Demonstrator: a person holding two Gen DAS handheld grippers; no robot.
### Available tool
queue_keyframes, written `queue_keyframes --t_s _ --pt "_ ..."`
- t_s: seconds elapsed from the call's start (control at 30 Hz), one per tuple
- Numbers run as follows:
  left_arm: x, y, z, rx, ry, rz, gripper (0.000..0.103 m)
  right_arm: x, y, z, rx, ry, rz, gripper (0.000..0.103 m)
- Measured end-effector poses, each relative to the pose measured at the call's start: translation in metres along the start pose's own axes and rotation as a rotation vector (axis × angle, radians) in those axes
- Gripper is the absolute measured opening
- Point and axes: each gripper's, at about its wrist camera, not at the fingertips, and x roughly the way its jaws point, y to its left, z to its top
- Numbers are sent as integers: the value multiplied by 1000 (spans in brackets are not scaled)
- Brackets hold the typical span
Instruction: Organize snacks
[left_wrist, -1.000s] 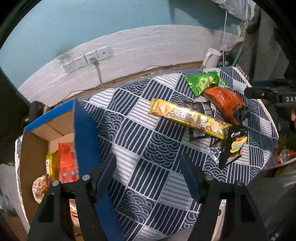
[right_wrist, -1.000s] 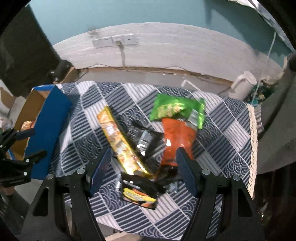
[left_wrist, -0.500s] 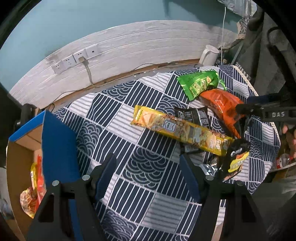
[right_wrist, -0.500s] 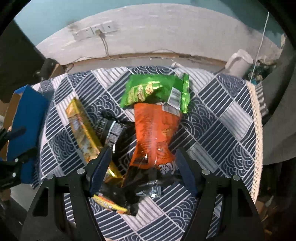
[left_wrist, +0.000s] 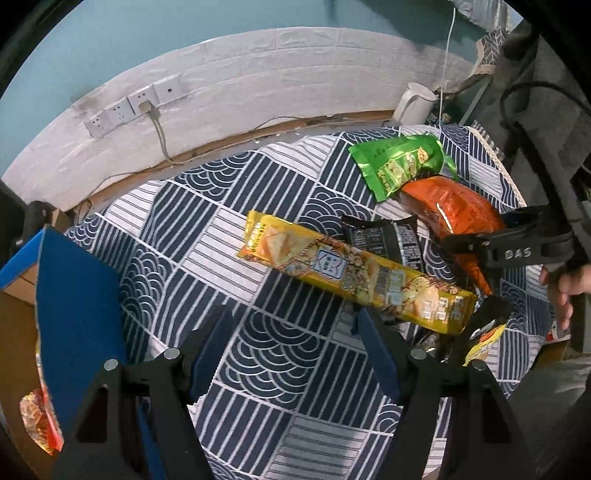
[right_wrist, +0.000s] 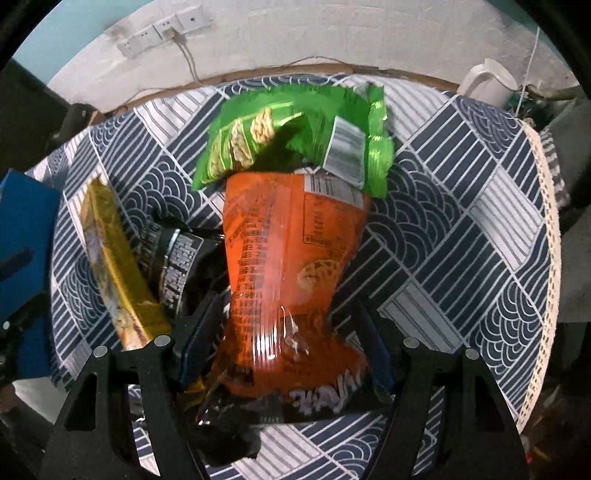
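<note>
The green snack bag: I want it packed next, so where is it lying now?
The green snack bag lies at the table's far side near the wall, its near edge overlapping the top of the orange snack bag; the white kettle stands to its right.

orange bag (right_wrist: 291, 258), green bag (right_wrist: 295, 136), overlapping

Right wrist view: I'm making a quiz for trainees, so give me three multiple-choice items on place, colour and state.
1. Where does the green bag lie?
A. overlapping the orange bag's far end
B. inside the box
C. on the floor

2. What colour is the long box of crackers?
A. yellow
B. purple
C. white

3. How do the right gripper jaws stand?
A. open around the orange bag
B. shut, nothing between
C. clamped on the mug

Key: A, it covers the orange bag's top edge; A, yellow wrapper; A, blue pads stand either side.
</note>
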Motion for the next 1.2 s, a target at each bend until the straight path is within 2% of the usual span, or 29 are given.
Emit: queue_keyframes --t_s 0.1,0.23,0.37,0.5,0.67,0.77,0.87,1.03,1.2 --pt "-1 -5 -1 -16 4 -25 72 0 1 -2 -20 -10 9 56" --pt "-7 -14 -8 -44 -8 -61 72 -4 1 -6 -45 -12 7 47" --pt "-16 -28 -16 -75 -19 -95 80 -13 -4 -15 -42 -33 11 45" --pt "-25 -48 -25 -69 -32 -104 80 -29 -10 -28 -43 -65 1 45" --pt "-27 -80 -37 -10 -21 -96 80 -48 -22 -41 -37 -104 -11 45" --pt "-25 -98 -44 15 -26 -88 85 -54 -26 -47 -28 -141 -45 45" --pt "-21 -119 -46 68 -27 -67 86 -57 -40 -48 13 -179 -64 45" --pt "-18 -144 -45 145 -51 -44 86 -55 -53 -45 57 -189 -67 45" --pt "-11 -165 -38 149 -57 -85 86 -54 -65 -45 89 -194 -49 45"
